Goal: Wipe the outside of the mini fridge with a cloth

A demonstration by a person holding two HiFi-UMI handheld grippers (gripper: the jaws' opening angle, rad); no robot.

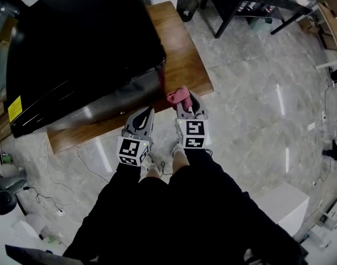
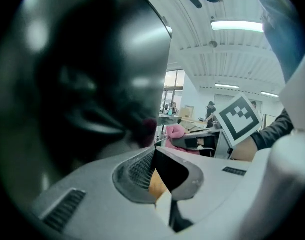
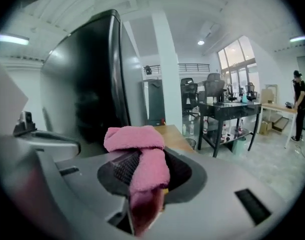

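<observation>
Glossy black mini fridge (image 1: 74, 54); right hand-held gripper (image 1: 188, 101) pinches a bunched pink cloth (image 1: 178, 95); left hand-held gripper (image 1: 148, 112) closed, empty

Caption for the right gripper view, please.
Right gripper shut on a pink cloth, with the black fridge ahead at left.

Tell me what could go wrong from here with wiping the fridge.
1. The pink cloth is bunched in the right gripper, so little sticks out; hard jaw tips may scrape the glossy mini fridge.
2. A white cable loops on the floor by the shoes; stepping closer could snag it.
</observation>
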